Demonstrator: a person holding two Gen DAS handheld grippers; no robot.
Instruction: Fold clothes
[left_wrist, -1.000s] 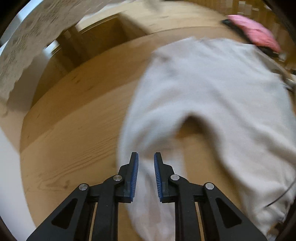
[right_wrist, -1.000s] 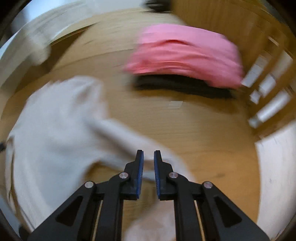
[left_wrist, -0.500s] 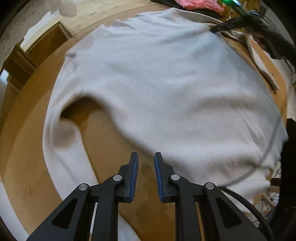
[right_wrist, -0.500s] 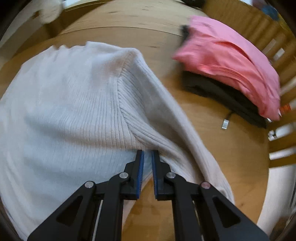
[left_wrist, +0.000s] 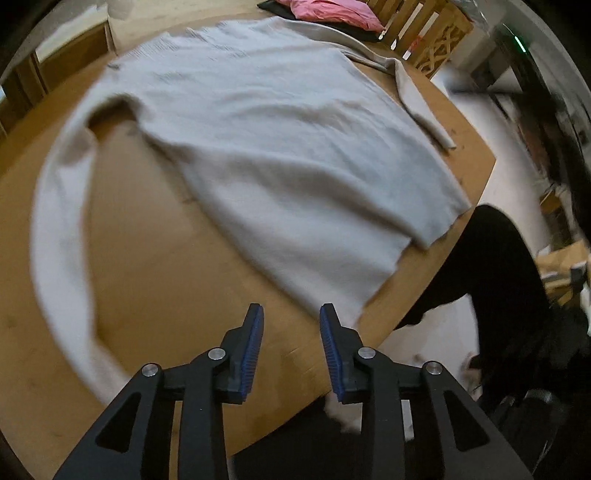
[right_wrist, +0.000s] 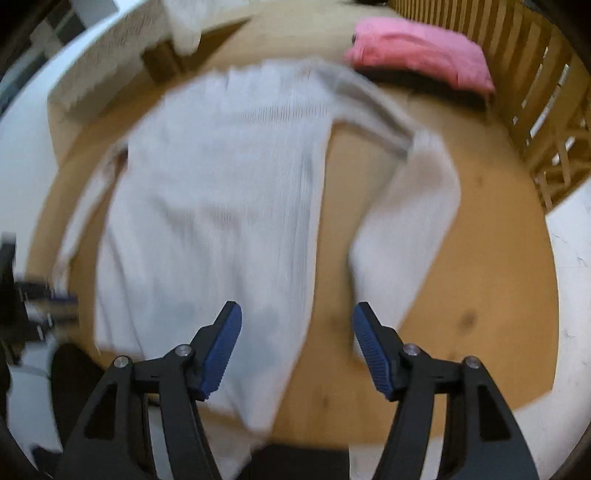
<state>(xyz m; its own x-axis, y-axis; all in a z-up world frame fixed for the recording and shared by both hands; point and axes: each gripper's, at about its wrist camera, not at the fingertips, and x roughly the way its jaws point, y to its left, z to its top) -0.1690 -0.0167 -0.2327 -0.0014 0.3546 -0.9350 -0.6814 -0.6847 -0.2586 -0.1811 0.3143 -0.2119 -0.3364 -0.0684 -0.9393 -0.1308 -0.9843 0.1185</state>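
A white ribbed sweater (left_wrist: 277, 147) lies spread flat on the round wooden table (left_wrist: 155, 258). One sleeve (left_wrist: 55, 221) curves down the left side. My left gripper (left_wrist: 291, 312) hangs over the table's near edge beside the hem corner; its jaws are opening, with only bare wood between them. In the right wrist view the sweater (right_wrist: 214, 206) fills the middle and its other sleeve (right_wrist: 406, 221) lies bent at the right. My right gripper (right_wrist: 298, 310) hovers above the sweater's lower side edge. Its jaws are opening wide and grip nothing.
A folded pink garment (right_wrist: 417, 48) rests on a dark one at the table's far side, also seen as the pink garment (left_wrist: 332, 9). Wooden chairs (right_wrist: 535, 92) stand behind it. A person's dark-clothed leg (left_wrist: 480, 266) is beside the table's near edge.
Both grippers have drawn back toward the table's near edge. The right gripper, shut at the sweater's armpit before, now stands wide apart; the left jaws have widened too.
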